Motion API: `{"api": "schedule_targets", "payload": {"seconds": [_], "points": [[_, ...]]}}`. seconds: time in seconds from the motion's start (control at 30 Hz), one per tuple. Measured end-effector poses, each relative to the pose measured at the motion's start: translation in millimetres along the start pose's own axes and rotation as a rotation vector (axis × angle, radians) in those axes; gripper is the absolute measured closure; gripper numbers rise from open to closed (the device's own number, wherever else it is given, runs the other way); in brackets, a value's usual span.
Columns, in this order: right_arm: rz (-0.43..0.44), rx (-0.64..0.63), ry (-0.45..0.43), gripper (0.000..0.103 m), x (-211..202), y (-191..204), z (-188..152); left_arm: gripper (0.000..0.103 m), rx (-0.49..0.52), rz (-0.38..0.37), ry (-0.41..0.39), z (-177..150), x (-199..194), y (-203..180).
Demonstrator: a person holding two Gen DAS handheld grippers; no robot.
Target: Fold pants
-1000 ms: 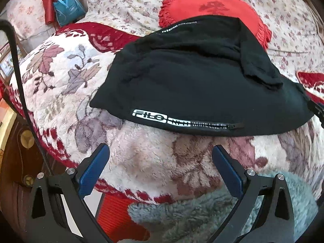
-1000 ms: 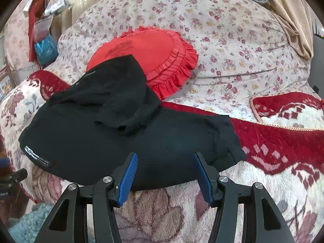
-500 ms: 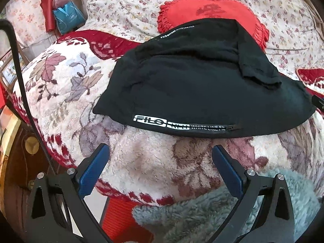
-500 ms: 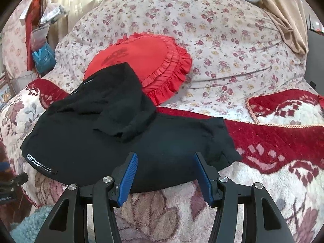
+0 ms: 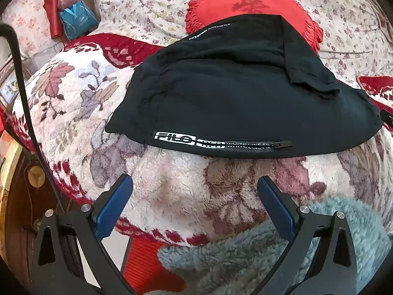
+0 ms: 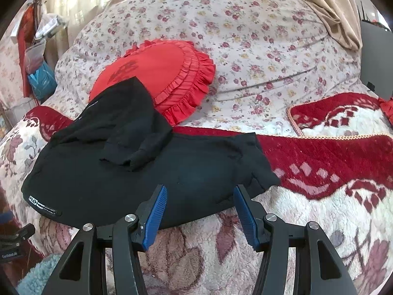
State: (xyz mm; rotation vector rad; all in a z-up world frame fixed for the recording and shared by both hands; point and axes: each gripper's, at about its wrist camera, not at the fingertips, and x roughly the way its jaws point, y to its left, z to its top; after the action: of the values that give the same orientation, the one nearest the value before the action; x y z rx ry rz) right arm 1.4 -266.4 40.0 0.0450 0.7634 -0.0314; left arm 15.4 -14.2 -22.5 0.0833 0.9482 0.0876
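Black pants (image 5: 240,103) lie folded on a fluffy floral blanket (image 5: 176,191), with a white printed strip and zip along the near edge; one leg end is doubled back on top. They also show in the right wrist view (image 6: 137,172). My left gripper (image 5: 195,206) is open and empty, above the blanket short of the pants' near edge. My right gripper (image 6: 200,211) is open and empty, its fingertips over the near edge of the pants.
A red ruffled cushion (image 6: 159,73) leans on the flowered backrest (image 6: 258,36) behind the pants, partly under them. A grey-blue fluffy throw (image 5: 270,258) lies at the near edge. Bags (image 5: 76,17) hang at far left. A black cable (image 5: 27,113) runs down the left.
Both grippers have drawn back a little from the pants, staying open. The pants have not moved.
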Motion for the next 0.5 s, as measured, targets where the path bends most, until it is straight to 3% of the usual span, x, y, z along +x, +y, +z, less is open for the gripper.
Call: {"api": "schedule_targets", "payload": {"seconds": [0.5], "points": [[-0.009,0.039,0.001,0.048,-2,-11,-2,0.001,0.013,0.005,0.000,-2,0,-4]]}}
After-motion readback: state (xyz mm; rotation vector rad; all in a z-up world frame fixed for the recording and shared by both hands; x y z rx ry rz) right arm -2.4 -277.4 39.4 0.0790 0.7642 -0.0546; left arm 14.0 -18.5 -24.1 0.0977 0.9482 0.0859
